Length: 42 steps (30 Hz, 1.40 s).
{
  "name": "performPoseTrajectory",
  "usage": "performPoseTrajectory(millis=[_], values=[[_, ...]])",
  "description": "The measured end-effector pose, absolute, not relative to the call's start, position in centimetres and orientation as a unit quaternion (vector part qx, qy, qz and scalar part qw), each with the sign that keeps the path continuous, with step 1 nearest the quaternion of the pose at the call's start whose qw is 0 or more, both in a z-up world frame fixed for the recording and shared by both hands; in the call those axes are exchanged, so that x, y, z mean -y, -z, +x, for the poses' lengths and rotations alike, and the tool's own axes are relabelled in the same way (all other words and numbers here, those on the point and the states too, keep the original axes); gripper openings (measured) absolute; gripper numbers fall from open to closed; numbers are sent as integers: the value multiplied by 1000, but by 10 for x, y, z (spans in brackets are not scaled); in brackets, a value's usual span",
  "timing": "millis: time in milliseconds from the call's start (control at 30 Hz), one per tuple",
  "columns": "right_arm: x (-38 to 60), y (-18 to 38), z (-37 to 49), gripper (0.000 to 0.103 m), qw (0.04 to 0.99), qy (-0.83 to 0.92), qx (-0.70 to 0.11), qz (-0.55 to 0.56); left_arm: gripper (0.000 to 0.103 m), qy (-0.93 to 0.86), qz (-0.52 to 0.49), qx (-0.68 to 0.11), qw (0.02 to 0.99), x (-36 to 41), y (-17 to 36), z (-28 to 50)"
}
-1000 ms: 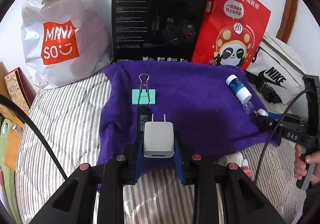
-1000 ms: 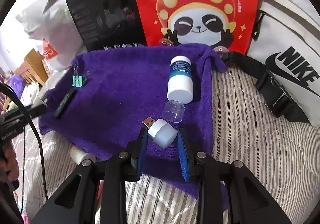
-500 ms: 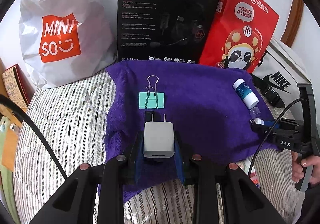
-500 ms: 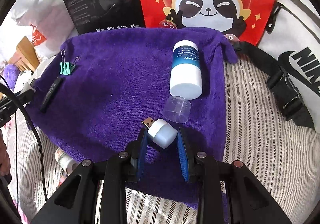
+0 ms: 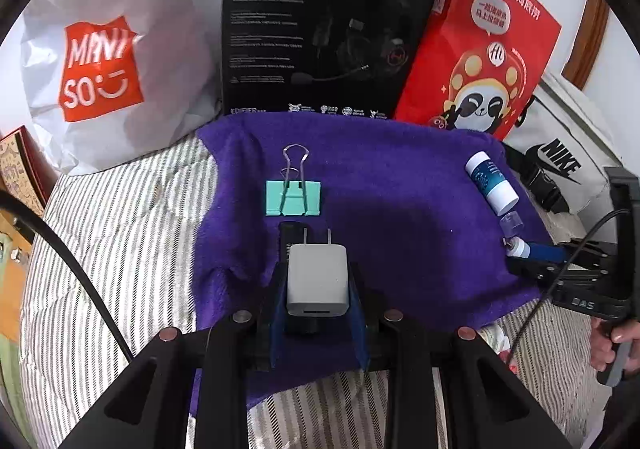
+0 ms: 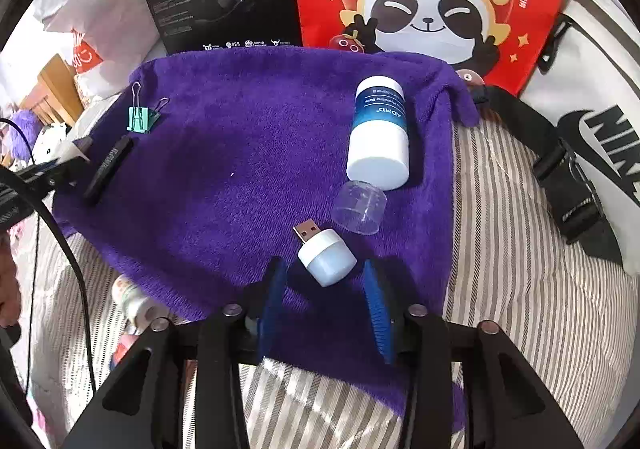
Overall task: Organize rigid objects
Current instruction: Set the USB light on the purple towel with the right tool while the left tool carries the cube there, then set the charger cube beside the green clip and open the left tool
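- Two hand-held grippers are seen over a purple towel spread on a striped bedcover.
- The left gripper is closed on a white wall charger, which is clamped between the blue pads with its two prongs pointing toward 12 o'clock.
- A black stick-shaped object lies partly hidden beneath the charger, and a teal binder clip is found just beyond it at 12 o'clock.
- The right gripper is spread wide, and nothing is gripped by it.
- A small white USB light lies on the towel between the blue pads, touched by neither, its plug aimed toward 10 o'clock.
- A clear cap is seen just beyond the light at 1 o'clock, touching the white end of a blue-and-white bottle that lies on its side.
- A black headset box, a red panda bag, a white Miniso bag and a white Nike bag are lined up behind the towel.
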State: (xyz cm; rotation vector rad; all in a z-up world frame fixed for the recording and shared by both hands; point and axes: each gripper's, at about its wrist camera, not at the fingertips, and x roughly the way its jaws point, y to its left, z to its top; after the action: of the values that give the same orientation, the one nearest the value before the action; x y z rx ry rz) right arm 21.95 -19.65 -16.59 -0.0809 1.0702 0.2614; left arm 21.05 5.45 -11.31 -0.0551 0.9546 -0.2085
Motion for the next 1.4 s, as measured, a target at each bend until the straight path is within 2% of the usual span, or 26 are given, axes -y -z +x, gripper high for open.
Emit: performPoseTrajectory(millis=[433,733,1200,1233,1333,1400], values=[[222,138,177,50,871,-113,-479,0,26,114,-51,-476,870,-43,133,239],[233,127,150,52,879,-102,-464,45,26,104,-23,-482,870,-32,143,256],[239,122,127,52,877,-99,-468,43,27,83,41,-470,878,-14,151,257],[239,120,125,52,878,-99,-466,42,29,84,40,-471,877,-14,152,257],[239,117,121,52,879,-101,-464,39,42,96,26,-476,874,-14,152,255],[239,114,117,52,881,-102,-461,38,43,93,27,-479,873,-13,153,252]])
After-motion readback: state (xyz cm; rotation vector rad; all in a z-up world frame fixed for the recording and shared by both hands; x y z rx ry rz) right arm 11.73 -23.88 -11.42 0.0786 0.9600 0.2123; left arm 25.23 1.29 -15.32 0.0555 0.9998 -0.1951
